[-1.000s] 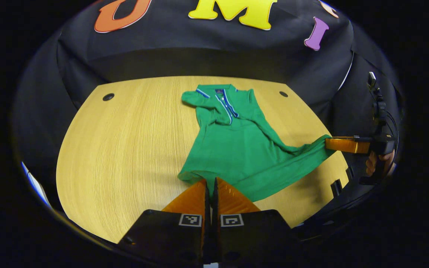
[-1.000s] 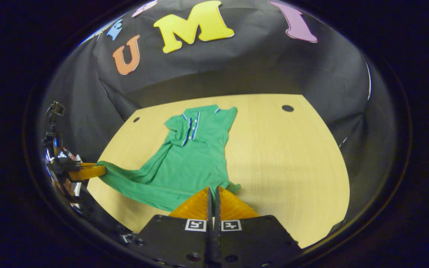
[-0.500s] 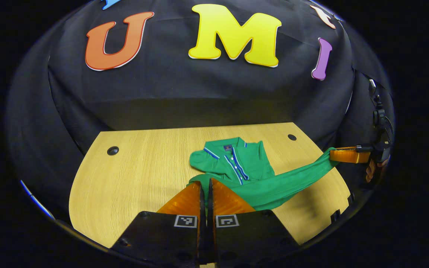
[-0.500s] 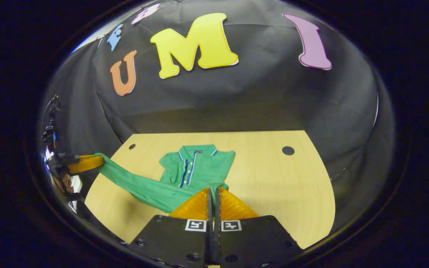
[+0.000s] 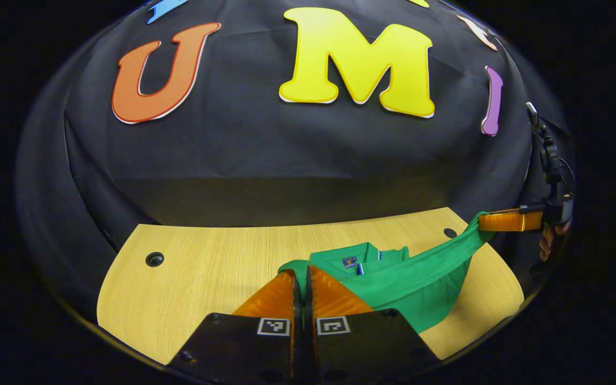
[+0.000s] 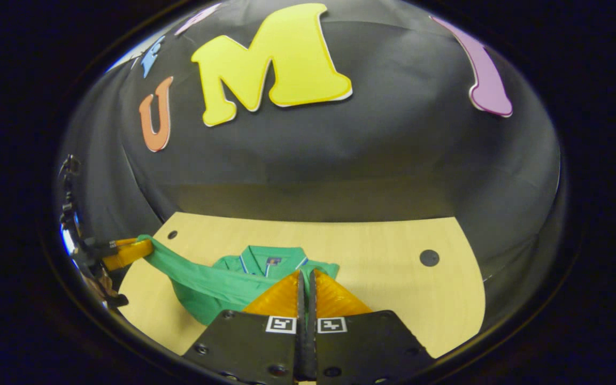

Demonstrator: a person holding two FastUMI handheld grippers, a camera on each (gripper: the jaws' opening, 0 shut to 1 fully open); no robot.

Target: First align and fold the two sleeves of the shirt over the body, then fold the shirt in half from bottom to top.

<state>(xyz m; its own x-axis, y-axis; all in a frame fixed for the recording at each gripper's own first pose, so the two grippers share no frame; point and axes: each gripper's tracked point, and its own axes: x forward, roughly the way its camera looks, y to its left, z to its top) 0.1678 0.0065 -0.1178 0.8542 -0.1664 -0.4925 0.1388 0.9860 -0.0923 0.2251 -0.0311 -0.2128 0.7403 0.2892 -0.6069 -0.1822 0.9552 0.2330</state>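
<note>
In the left gripper view, the left tool (image 5: 302, 278) has its two fingers pressed together on a bottom corner of the green polo shirt (image 5: 415, 278), the cloth pinched right at the fingertips. Ahead of and to the right of this tool, the shirt's hem runs as a raised band across to the right tool (image 5: 482, 221), which shows far off to the right, held by a hand (image 5: 547, 243) and also clamped on the cloth. Just beyond the left tool's fingertips lies the collar (image 5: 353, 259) with its striped trim, flat on the wooden worktop (image 5: 206, 267). A dark round hole (image 5: 154, 259) sits in the worktop well to the left of the tool.

In the right gripper view, the right tool (image 6: 305, 280) is closed on the other bottom corner of the polo shirt (image 6: 206, 289), the fabric gathered at its tips. From there the hem stretches left to the left tool (image 6: 142, 247), seen far to the left and gripping the cloth. The collar (image 6: 270, 259) lies just ahead of and slightly left of the right tool's tips. A dark hole (image 6: 429, 258) in the worktop (image 6: 383, 267) sits to the right.
</note>
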